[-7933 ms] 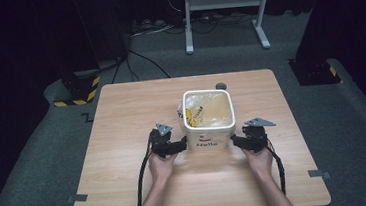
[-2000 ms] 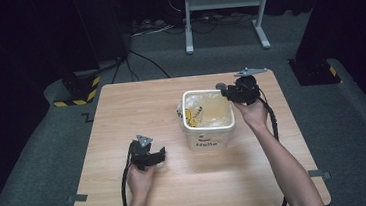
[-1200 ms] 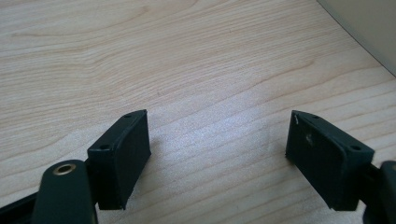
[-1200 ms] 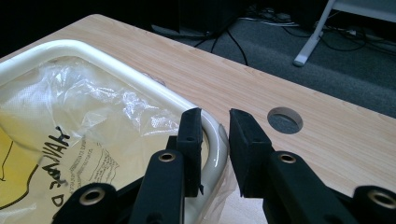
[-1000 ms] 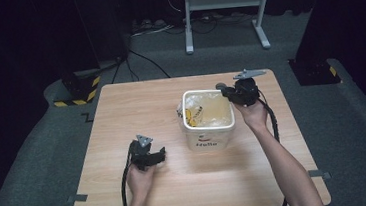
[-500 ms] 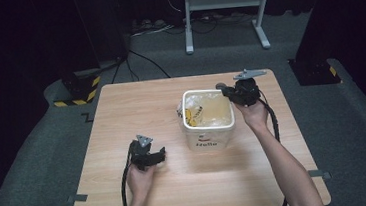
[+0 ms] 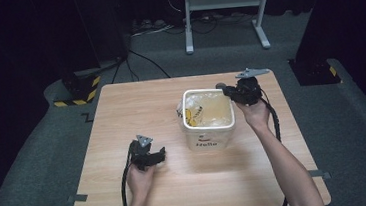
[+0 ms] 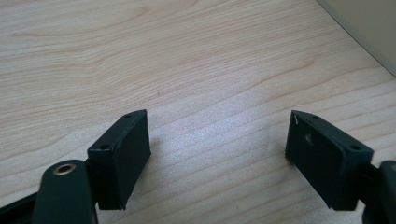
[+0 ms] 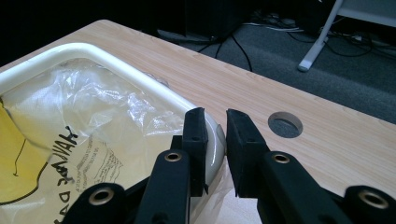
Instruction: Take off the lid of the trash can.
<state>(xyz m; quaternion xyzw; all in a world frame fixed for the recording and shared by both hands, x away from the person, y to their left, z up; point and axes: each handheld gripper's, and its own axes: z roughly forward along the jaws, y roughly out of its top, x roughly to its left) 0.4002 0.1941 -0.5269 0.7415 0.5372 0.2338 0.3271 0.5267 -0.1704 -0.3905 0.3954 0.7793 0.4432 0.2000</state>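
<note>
Bin [image 7: 209, 126] stands mid-surface, its clear plastic bag [image 7: 206, 110] bunched inside. Your right tongs [image 9: 215, 140] sit at the far right corner, jaws nearly closed astride the rim there; whether they pinch bag film you cannot tell. Your left tongs [image 8: 217, 156] rest open and empty on the surface [image 7: 136, 107], near left. Fitting the bag over the rim looks barely begun; other corners remain.

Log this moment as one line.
right gripper: closed on bin rim with bag edge | left gripper: open over table
</note>
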